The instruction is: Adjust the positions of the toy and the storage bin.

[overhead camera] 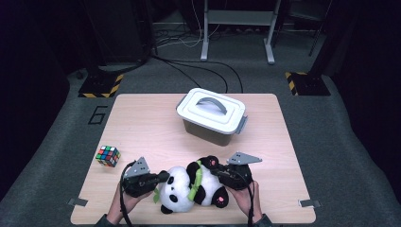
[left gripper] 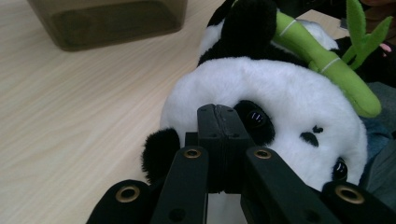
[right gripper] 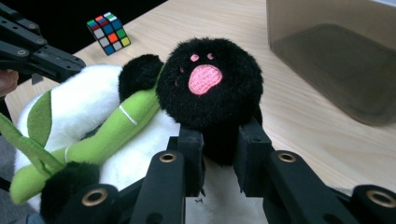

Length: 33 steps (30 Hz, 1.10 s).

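Right claw (right gripper: 219, 154) clamps panda (overhead camera: 182, 189) leg (left claw (left gripper: 218, 140) at head).

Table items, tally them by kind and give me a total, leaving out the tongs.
Plush panda: 1
Puzzle cube: 1
Lidded box: 1
Total: 3

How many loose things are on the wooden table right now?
3: a grey plastic box with a white handled lid at the far middle, a multicoloured puzzle cube near the left edge, and a black-and-white plush panda at the near edge between both grippers.
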Each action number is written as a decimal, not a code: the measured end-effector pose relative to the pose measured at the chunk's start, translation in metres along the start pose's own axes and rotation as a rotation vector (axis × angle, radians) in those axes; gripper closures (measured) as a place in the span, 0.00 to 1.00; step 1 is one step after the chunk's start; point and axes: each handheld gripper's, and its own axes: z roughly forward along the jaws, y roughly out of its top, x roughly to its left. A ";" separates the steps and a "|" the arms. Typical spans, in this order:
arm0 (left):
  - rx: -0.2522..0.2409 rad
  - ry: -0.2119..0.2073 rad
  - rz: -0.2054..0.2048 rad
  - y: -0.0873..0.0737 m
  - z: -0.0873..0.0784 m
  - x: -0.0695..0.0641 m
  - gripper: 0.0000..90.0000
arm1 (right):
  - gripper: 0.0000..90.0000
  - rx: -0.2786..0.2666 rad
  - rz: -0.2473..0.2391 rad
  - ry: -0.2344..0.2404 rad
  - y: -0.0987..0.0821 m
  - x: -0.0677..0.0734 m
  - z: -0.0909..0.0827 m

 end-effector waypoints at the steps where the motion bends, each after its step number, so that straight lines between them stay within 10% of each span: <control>1: -0.003 0.010 0.002 0.002 -0.002 0.003 1.00 | 0.83 -0.002 -0.001 -0.006 0.001 0.001 0.002; 17: 0.026 0.078 -0.121 0.002 0.006 0.058 0.98 | 0.81 0.010 -0.010 -0.082 0.012 0.016 0.040; 27: 0.046 0.208 -0.182 0.009 -0.003 0.057 0.44 | 0.49 0.004 -0.008 -0.059 0.013 0.006 0.033; 33: 0.034 0.232 -0.189 0.014 -0.004 0.052 0.28 | 0.30 -0.013 -0.008 -0.069 0.013 0.003 0.023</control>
